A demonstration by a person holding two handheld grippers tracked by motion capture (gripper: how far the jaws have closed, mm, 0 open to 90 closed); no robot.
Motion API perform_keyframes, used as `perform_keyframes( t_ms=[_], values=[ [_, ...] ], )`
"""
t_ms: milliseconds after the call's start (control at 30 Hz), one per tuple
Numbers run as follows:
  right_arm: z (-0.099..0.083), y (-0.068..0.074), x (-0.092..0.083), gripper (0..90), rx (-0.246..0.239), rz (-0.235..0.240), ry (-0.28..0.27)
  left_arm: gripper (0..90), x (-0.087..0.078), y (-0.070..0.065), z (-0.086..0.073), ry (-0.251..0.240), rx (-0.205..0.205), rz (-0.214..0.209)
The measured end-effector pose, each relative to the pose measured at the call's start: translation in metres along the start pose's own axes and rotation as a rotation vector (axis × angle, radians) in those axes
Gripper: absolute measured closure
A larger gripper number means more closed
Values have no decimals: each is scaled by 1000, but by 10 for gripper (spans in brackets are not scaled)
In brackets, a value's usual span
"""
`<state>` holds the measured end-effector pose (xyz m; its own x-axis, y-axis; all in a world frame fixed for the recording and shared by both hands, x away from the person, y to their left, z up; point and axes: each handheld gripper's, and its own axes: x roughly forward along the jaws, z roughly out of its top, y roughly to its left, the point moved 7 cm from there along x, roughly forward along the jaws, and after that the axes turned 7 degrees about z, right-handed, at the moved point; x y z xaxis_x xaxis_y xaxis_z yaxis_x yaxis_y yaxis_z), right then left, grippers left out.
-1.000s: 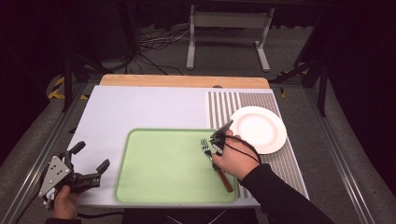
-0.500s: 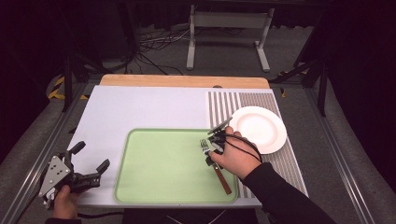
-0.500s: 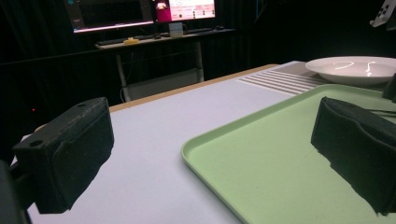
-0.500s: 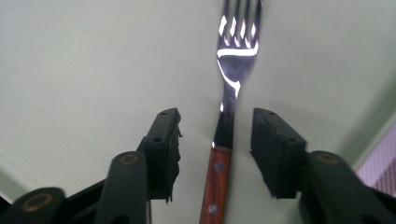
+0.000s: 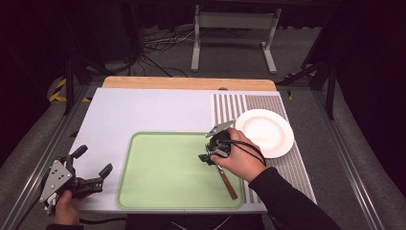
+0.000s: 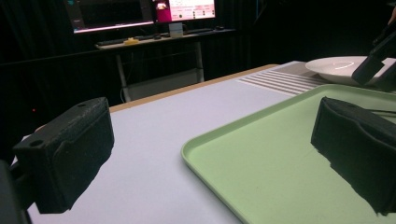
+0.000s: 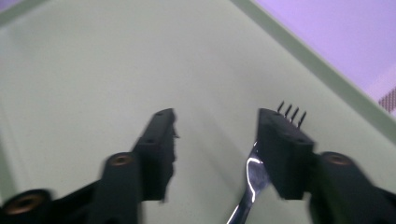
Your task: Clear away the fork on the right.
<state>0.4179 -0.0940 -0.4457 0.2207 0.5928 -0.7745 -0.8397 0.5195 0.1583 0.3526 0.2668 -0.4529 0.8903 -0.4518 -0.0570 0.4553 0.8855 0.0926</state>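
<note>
Two grippers are out: from above, the right gripper [image 5: 210, 143] hovers over the fork [image 5: 224, 173] lying on the green tray [image 5: 163, 191] (plate [image 5: 264, 132] just beside). Along its jaws, they have just been closing, part open and gripping nothing, the fork beside one jaw; I'd judge recentring comes next. Left gripper [image 5: 91, 165] waits wide open, empty.

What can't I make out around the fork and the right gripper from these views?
- Fork head, high view: hidden under the right gripper and hand.
- Fork handle, right gripper view: cut off by the bottom edge.
- Whether a pad touches the fork, right gripper view: motion blur, and one jaw overlaps the tines; the jaws have just been closing.
- Plate, left gripper view: partly hidden.
</note>
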Motion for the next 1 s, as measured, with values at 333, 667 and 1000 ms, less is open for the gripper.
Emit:
perform_keyframes(
  t_ms=[333, 667, 1000],
  values=[
    [-2, -9, 6, 895, -85, 38, 1, 0, 0, 0, 0, 1, 2, 0],
    [-13, -18, 18, 899, -84, 37, 72, 0, 0, 0, 0, 0, 1, 0],
    [-22, -24, 30, 899, -75, 26, 123, 0, 0, 0, 0, 1, 0, 1]
  ],
)
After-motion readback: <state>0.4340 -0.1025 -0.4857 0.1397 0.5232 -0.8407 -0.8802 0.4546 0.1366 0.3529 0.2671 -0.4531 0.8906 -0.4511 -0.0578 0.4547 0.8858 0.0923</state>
